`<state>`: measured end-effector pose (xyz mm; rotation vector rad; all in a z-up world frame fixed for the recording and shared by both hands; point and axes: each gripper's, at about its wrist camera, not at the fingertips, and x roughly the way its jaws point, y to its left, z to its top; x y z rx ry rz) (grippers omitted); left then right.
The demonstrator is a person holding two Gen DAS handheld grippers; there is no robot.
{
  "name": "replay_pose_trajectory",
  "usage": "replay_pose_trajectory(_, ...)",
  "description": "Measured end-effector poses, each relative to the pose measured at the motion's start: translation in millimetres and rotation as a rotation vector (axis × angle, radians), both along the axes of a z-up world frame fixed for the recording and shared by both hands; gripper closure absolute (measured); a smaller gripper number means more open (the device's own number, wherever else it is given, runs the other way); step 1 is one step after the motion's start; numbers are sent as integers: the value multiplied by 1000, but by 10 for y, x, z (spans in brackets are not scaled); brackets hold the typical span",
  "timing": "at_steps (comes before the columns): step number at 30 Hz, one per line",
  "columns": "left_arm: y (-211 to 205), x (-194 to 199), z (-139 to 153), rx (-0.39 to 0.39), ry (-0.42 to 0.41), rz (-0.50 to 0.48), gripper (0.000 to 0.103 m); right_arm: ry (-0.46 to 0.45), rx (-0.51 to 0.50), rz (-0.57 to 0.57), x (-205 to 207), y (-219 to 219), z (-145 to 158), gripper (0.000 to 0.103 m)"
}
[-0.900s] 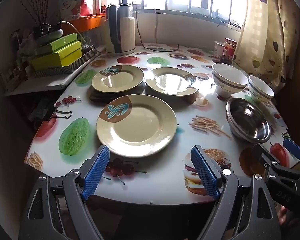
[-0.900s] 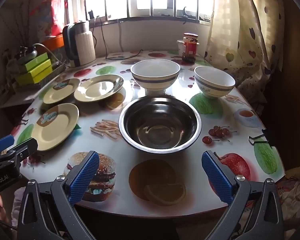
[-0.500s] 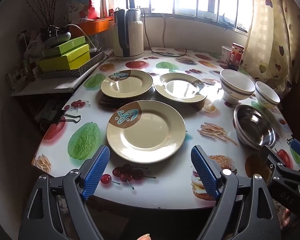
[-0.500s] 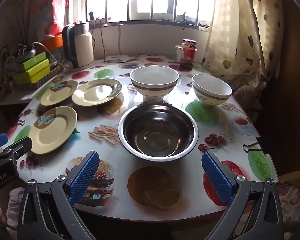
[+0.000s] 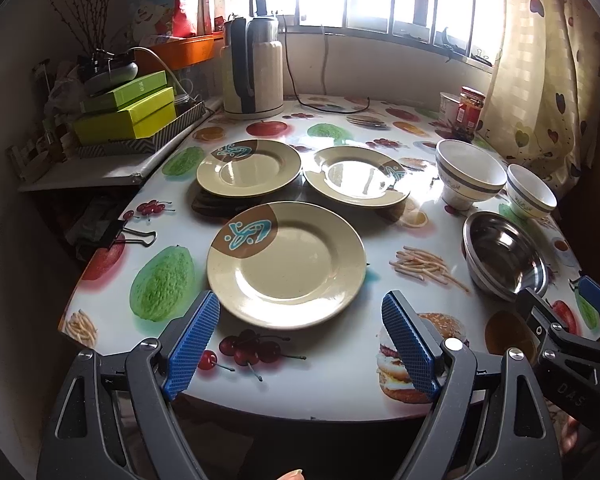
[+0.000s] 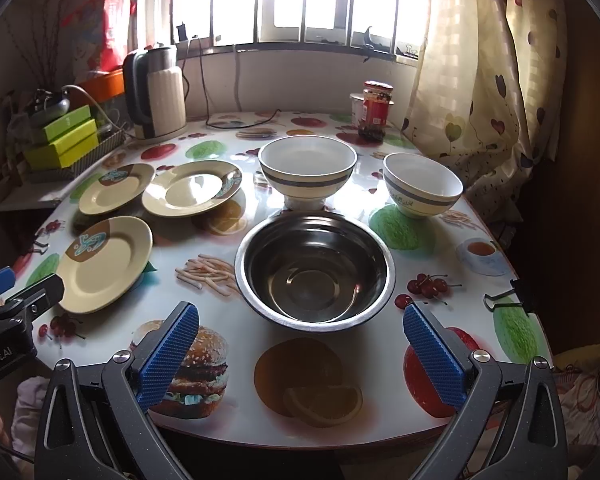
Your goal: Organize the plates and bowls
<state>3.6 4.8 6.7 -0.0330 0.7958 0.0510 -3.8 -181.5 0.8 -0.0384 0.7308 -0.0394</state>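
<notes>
While nothing lies between them, left tongs (image 5: 300, 344) and right tongs (image 6: 300, 350) both wide apart above table (image 6: 380, 408).

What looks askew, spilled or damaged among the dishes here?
One thing: the back-left plate sits raised on a dark flat object instead of on the table. The other two plates, both white bowls and the steel bowl stand upright, empty and apart.
</notes>
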Motion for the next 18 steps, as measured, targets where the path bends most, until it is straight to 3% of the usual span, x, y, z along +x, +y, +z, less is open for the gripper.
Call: replay_pose_trajectory(18, 16, 0, 3, -3, 4, 2, 19, -2, -3, 7, 19, 23, 25, 0)
